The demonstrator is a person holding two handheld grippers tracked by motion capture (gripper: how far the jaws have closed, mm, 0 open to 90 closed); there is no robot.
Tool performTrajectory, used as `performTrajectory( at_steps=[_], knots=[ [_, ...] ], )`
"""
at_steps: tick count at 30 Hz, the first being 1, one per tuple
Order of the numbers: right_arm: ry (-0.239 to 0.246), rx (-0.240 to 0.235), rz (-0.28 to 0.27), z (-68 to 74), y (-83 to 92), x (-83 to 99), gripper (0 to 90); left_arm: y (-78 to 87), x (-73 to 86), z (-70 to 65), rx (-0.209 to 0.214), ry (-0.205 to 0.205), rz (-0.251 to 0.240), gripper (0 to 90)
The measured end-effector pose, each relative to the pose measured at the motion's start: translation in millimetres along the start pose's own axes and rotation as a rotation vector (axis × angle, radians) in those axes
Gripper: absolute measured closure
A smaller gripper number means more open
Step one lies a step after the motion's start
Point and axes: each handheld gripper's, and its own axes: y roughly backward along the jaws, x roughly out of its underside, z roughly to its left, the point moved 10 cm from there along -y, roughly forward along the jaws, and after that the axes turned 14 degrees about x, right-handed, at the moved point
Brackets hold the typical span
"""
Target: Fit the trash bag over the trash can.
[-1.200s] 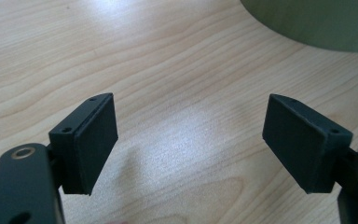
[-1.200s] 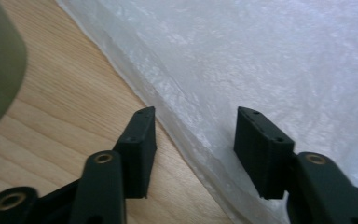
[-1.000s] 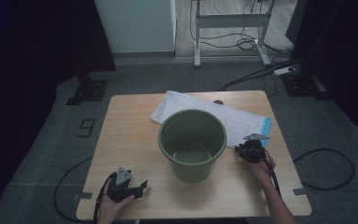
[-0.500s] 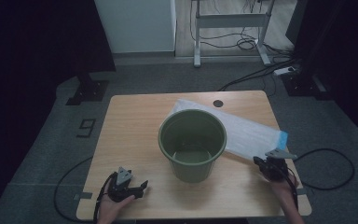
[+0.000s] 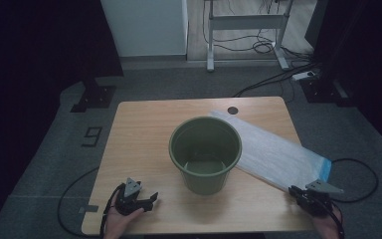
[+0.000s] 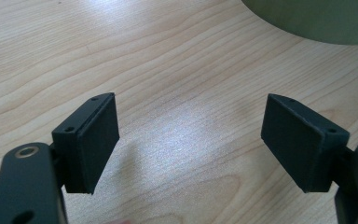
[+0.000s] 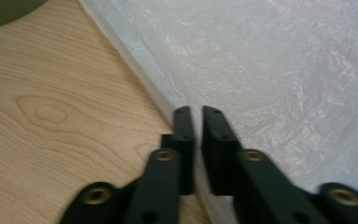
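Laying the bag (image 5: 278,154) out along the surface's right edge, next to the bucket (image 5: 205,152). Right claw (image 7: 196,112) at the near right corner has just been easing open, with the bag's edge in the slim gap, unclamped. Left claw (image 6: 191,135) sits released at the near left corner. Next I need a firm re-pinch.

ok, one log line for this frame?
left tool: open, empty | right tool: jaws just opening, bag edge between them | bag: flat on table, beside bucket
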Motion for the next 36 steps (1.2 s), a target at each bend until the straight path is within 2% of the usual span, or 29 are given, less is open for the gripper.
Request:
performTrajectory(
  at_steps=[1, 2, 4, 6, 7, 8, 9, 12, 15, 18, 20, 25, 31, 33, 36],
  knots=[
    [0.006, 0.020, -0.020, 2.6, 0.4, -5.4, 63.1, -0.1, -0.1, 0.0, 0.001, 0.000, 0.000, 18.9],
    [0.010, 0.027, -0.035, 5.2, 0.9, -10.0, 55.3, -0.2, 0.0, 0.1, 0.000, 0.001, 0.001, 18.9],
    [0.014, 0.035, -0.077, 14.8, 2.6, -24.2, 47.1, -0.9, 0.2, 0.4, 0.000, 0.001, 0.003, 18.9],
    [0.025, 0.021, -0.119, 32.6, 2.4, -43.4, 40.1, -1.6, 0.8, 0.3, 0.000, 0.001, 0.006, 18.9],
    [0.025, 0.016, -0.130, 39.4, 0.7, -49.7, 38.0, -1.9, 1.2, 0.2, 0.000, 0.001, 0.007, 18.9],
    [0.025, 0.016, -0.130, 39.4, 0.7, -49.7, 38.0, -1.9, 1.2, 0.2, 0.000, 0.001, 0.007, 19.0],
    [0.041, -0.026, -0.134, 64.8, -11.0, -66.5, 35.1, -2.2, 1.7, 0.0, 0.002, 0.000, 0.009, 19.0],
    [0.060, -0.066, -0.104, 87.1, -33.8, -79.7, 32.9, -1.9, 2.3, 0.7, 0.001, -0.001, 0.011, 19.0],
    [0.065, -0.086, -0.071, 100.8, -57.9, -89.2, 31.7, -1.0, 2.4, 2.2, 0.001, 0.000, 0.009, 19.0],
    [0.093, -0.078, -0.044, 111.5, -76.8, -95.1, 30.8, 2.4, 0.5, 4.2, 0.011, 0.009, -0.005, 18.9],
    [0.094, -0.084, -0.029, 116.7, -85.3, -96.5, 30.7, 5.4, -1.4, 6.7, 0.010, 0.021, -0.022, 19.1],
    [0.087, -0.054, -0.019, 114.8, -99.1, -95.0, 30.7, 9.5, -0.5, 11.4, 0.006, 0.033, -0.030, 19.3],
    [0.079, -0.037, -0.004, 111.4, -106.9, -92.5, 33.5, 10.3, 0.7, 13.0, 0.002, 0.036, -0.028, 19.3],
    [0.080, -0.015, 0.006, 109.5, -109.4, -91.3, 34.3, 10.5, 1.1, 13.4, 0.002, 0.038, -0.026, 19.3],
    [0.086, -0.020, 0.013, 110.4, -110.4, -91.0, 36.6, 11.3, 1.1, 14.6, -0.002, 0.042, -0.030, 19.3]
  ],
)
